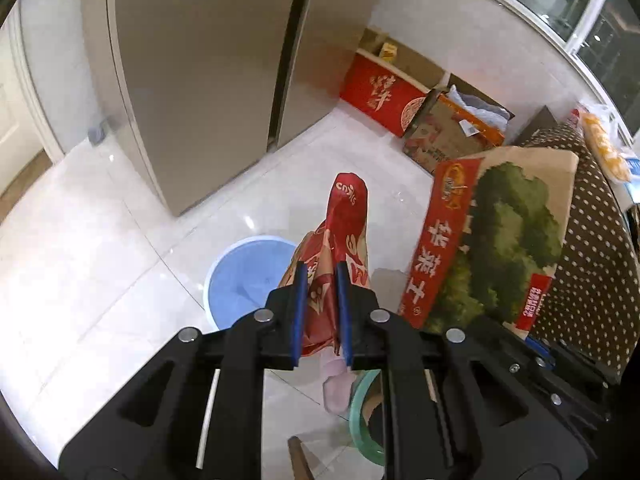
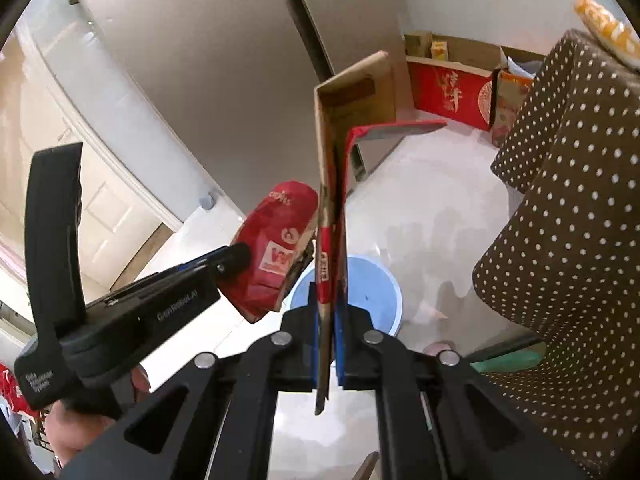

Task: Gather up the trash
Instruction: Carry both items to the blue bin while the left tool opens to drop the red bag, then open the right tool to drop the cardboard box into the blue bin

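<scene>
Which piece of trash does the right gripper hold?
The flattened cardboard box, clamped edge-on in the right gripper; the red paper bag is in the left gripper.

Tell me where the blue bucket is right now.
The blue bucket stands on the white tiled floor near the fridge corner, below the gripped red bag.

Setting is judged to be a home kitchen or dining corner. A tall two-door refrigerator (image 1: 208, 80) is seen on glossy white floor tiles (image 1: 80, 240). Printed cardboard boxes (image 1: 420, 112) are stacked against the wall, beside a polka-dot cloth (image 2: 568, 208) and a blue bin (image 1: 244, 276).
</scene>
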`<state>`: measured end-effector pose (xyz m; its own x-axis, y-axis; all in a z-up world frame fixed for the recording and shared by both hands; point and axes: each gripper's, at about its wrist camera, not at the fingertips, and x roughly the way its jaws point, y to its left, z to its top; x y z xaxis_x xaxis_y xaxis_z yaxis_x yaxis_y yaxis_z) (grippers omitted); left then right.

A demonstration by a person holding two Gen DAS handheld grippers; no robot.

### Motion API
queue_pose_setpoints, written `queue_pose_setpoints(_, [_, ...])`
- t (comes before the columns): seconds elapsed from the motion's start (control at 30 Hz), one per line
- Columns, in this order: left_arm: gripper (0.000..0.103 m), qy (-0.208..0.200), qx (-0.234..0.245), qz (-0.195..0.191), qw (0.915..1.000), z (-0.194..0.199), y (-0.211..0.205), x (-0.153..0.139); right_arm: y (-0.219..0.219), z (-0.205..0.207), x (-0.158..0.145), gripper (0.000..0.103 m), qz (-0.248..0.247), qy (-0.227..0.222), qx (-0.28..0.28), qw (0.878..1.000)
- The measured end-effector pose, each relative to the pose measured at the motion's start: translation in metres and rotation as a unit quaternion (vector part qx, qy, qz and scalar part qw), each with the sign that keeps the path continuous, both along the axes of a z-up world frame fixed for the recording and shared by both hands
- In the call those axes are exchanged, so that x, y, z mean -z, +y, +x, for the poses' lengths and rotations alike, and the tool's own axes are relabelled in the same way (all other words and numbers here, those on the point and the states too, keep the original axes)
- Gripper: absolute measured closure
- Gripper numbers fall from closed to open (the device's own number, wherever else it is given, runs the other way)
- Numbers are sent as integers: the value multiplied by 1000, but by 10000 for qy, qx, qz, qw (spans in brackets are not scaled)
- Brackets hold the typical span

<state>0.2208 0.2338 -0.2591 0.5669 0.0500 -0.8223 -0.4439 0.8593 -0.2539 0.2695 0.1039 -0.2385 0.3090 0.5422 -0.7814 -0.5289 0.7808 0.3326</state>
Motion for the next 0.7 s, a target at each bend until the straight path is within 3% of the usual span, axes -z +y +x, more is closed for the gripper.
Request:
queue_pose_setpoints(0.23, [88,-3,-135,-46,9999,-4,8,13,20,9,13,96,-10,-96,59,9999])
queue_pose_setpoints(0.33, [79,16,-310,-235,9992,-7,16,19,29,14,17,96,-24,-85,43,10000])
queue_pose_setpoints(0.37, [41,111,-409,-246,9988,-8,18,22,32,15,19,96,-33,-76,27,10000])
queue_pose_setpoints(0.4, [18,155,-511,-215,9983,-9,21,23,36,16,21,96,-57,-64,0,10000])
queue_pose_setpoints(0.47, [18,-6,-603,-114,9981,-15,23,21,39,16,25,96,-77,-56,-36,9999])
queue_pose_setpoints(0.7, [18,123,-587,-75,9982,-22,31,26,43,12,43,96,-120,95,-75,9999])
